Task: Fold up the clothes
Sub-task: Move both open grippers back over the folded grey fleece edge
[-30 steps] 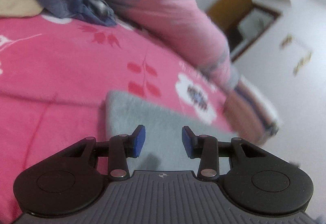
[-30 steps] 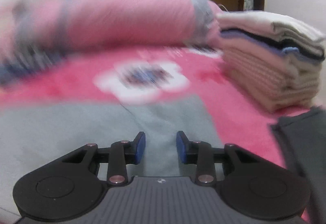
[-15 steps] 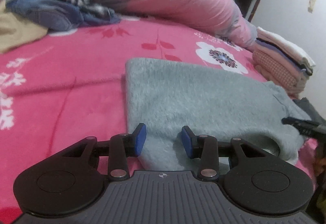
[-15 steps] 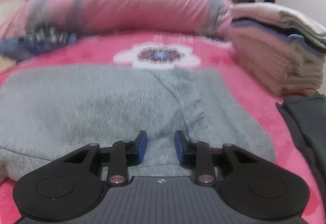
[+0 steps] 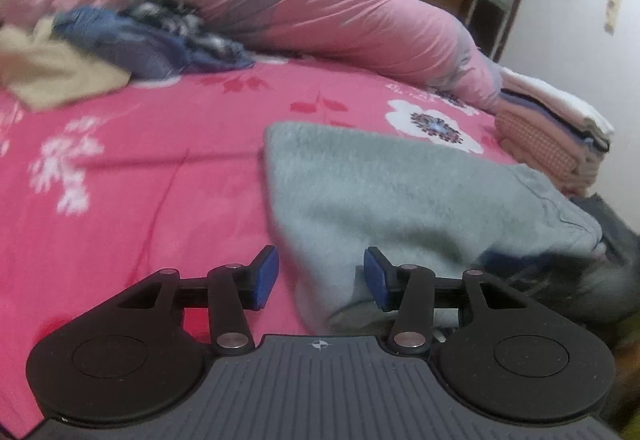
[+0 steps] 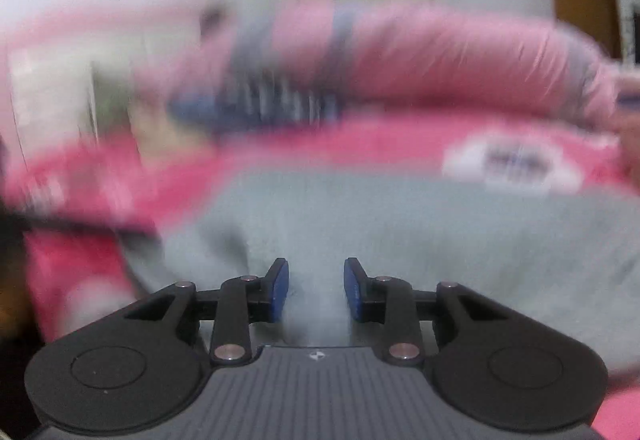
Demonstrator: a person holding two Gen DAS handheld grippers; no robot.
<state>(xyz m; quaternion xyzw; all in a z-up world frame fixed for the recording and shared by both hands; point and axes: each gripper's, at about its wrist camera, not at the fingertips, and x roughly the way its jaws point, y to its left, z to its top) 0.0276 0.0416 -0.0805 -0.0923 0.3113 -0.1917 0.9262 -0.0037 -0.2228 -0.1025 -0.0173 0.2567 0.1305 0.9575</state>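
**One grey garment half-folded, a heap still waiting**

While the grey fleece garment (image 5: 384,192) lies spread across the near right part of the bed (image 5: 120,180), it looks only partly folded: its left edge is straight and its near corner hangs at the bed's front edge, yet it is still a broad slab, not a compact bundle; my reading is that at least one more fold is owed. At the bed's far right corner a stack of folded clothes (image 5: 556,136) stands finished, touching the rolled pink duvet (image 5: 320,4); at the far left edge a loose heap of unfolded clothes (image 5: 120,44) remains, so much work is left. The left gripper (image 5: 320,278) has just been opening; its jaws stand apart astride the garment's near corner, pads not pressing. The right gripper (image 6: 316,290), in a badly blurred view, has jaws apart over the grey cloth, clamping nothing.
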